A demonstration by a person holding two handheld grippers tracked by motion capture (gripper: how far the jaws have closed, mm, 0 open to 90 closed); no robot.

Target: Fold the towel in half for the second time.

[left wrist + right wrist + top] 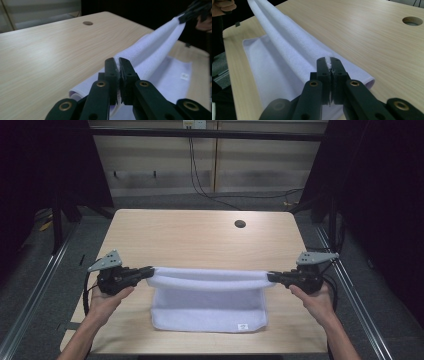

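A pale lavender towel (210,302) lies on the wooden table (200,237), its far edge lifted and stretched between my two grippers. My left gripper (148,271) is shut on the towel's left corner, and my right gripper (272,276) is shut on the right corner. In the left gripper view the jaws pinch the cloth (150,47) at their tips (118,61), and the towel runs off toward the other gripper (192,13). In the right gripper view the jaws (328,62) grip white pile, with the towel (279,45) stretching away to the upper left. A small white label (242,326) sits near the towel's front edge.
A round cable hole (240,224) is in the table's far right part. Metal rails (35,285) run along both sides of the table on the floor. Cables (200,180) hang down the wall behind.
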